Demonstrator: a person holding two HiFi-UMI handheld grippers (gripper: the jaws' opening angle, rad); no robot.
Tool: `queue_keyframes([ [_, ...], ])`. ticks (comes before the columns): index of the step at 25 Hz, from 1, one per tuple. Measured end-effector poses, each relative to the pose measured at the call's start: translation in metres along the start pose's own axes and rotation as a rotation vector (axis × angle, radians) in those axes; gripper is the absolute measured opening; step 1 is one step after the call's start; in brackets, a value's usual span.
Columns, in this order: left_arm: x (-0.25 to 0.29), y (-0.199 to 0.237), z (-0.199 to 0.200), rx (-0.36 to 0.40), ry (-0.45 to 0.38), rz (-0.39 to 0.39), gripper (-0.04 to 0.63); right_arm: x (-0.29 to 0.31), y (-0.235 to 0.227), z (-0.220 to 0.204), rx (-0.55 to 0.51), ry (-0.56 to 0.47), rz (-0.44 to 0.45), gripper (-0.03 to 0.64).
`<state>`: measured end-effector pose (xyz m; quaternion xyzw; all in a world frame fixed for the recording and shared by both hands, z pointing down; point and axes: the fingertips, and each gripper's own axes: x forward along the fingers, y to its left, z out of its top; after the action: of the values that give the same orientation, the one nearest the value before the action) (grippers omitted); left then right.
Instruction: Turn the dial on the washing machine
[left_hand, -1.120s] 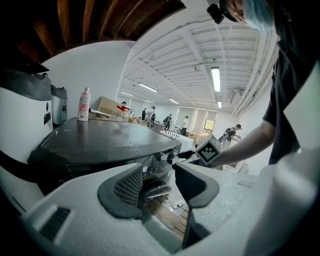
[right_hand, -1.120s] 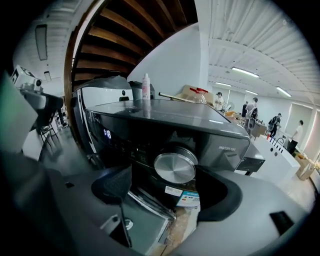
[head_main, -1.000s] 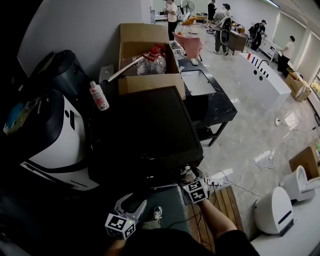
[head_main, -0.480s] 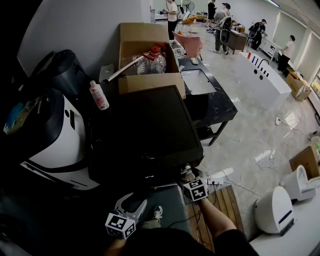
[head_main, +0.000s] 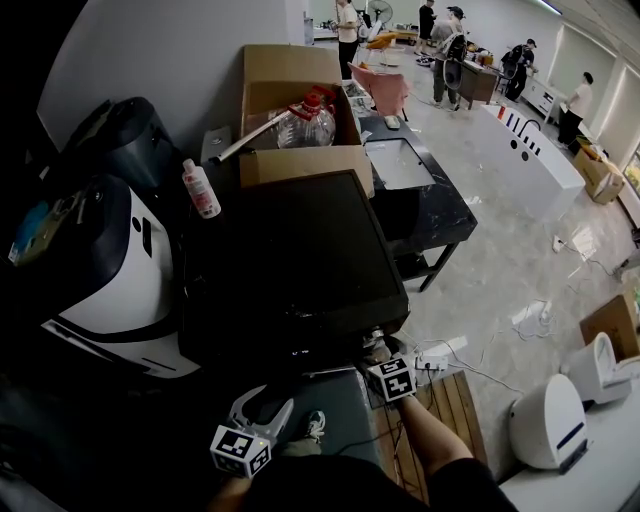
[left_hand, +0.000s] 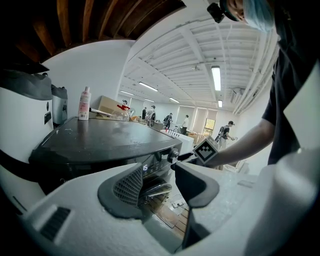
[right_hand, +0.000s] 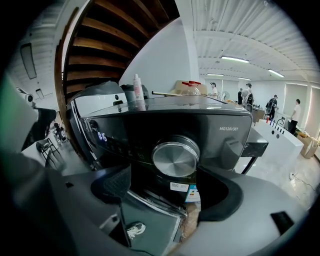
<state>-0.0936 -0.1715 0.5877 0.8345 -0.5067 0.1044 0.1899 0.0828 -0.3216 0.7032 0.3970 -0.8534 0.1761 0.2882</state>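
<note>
Here we hold the right gripper (head_main: 377, 346) up to the front panel of the dark washing machine (head_main: 290, 250), at its front right corner. In the right gripper view the round silver dial (right_hand: 175, 157) sits on that panel straight ahead, between the 2 jaws and slightly above them. The jaws stand apart, wider than the dial, and are not closed on it, so this gripper is open and grips nothing. Left of the dial on the panel a small blue display (right_hand: 101, 136) is lit.

Our left gripper (left_hand: 157, 172) hangs lower, in front of the machine and left of the right one. Its 2 jaws are also apart with nothing between them; through the gap we see the machine's lower front and the wooden pallet (head_main: 445, 405) on the floor (head_main: 500, 270). From this side the dial shows as a small knob with the right gripper's tips just beside it; we cannot tell whether they touch.

On the machine's top, at its back left corner, stands a white bottle (head_main: 201, 190) with a pink cap. Behind the back edge is an open cardboard box (head_main: 290, 95) holding a large clear jug (head_main: 308, 126) with a red cap. A white and black appliance (head_main: 110, 270) stands just beside the machine's left side. Several people (head_main: 445, 60) stand at the far end of the room.
</note>
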Motion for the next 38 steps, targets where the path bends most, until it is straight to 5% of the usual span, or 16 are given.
queue_keyframes([
  [18, -0.001, 0.001, -0.001, -0.001, 0.007, 0.009, 0.196, 0.011, 0.013, -0.017, 0.063, 0.062, 0.061, 0.388],
  [29, 0.001, 0.004, 0.0, -0.002, 0.004, 0.002, 0.196, 0.001, 0.004, -0.013, 0.115, 0.008, -0.002, 0.391],
  [38, 0.005, -0.004, 0.0, -0.001, -0.002, -0.02, 0.196, -0.023, 0.004, 0.024, -0.038, -0.094, -0.064, 0.391],
])
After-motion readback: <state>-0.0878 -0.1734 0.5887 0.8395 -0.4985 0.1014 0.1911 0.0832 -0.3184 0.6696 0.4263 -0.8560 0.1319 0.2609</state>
